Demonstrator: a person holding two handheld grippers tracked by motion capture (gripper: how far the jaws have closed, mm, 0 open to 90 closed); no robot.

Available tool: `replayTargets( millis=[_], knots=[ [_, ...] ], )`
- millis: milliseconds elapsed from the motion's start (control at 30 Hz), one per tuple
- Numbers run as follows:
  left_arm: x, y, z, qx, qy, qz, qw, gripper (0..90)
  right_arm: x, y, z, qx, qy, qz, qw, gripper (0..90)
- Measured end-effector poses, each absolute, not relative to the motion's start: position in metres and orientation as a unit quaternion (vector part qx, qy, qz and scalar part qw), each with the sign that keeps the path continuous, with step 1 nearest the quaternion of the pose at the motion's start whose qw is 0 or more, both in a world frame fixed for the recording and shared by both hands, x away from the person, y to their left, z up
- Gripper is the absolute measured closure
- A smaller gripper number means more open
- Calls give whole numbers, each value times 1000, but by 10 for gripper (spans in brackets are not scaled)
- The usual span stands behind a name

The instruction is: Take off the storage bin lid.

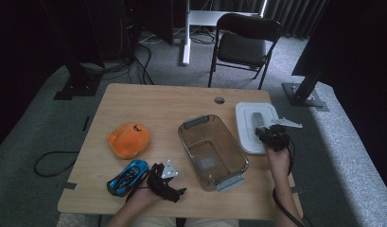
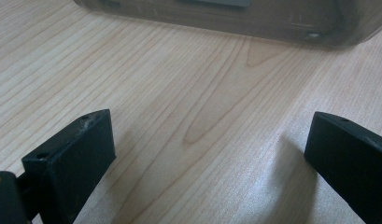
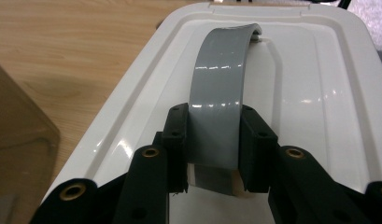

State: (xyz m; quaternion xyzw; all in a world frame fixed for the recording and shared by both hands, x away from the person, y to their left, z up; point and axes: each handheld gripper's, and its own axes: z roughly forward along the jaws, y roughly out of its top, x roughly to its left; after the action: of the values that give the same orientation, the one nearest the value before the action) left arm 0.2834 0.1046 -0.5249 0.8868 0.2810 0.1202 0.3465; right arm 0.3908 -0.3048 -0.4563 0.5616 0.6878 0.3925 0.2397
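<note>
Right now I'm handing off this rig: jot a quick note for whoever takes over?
Right tongs: shut on the grey handle of the white lid, which lies on the table right of the clear bin.
Left tongs: open, nothing between them, low over the wood near the bin.
Bin is uncovered; the orange plush and blue toy car are outside it.
Done: lid gripped. Left: probably load toys, set lid on.

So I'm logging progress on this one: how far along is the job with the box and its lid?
Done: the right gripper has shut on the grey handle of the white lid, which lies on the table beside the clear box. In hand: that grip. The left gripper rests open near the blue toy car. Left, probably: the box is empty and uncovered, with the orange plush toy outside it.
</note>
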Motion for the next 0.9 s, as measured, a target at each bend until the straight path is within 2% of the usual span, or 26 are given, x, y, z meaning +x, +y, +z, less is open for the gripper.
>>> replayTargets(
  millis=[433,900],
  knots=[
    [283,105,-525,887,281,120,346,23,402,-305,-491,583,689,372,218,678],
    [283,105,-525,887,281,120,346,23,406,-304,-513,592,691,361,206,671]
  ],
)
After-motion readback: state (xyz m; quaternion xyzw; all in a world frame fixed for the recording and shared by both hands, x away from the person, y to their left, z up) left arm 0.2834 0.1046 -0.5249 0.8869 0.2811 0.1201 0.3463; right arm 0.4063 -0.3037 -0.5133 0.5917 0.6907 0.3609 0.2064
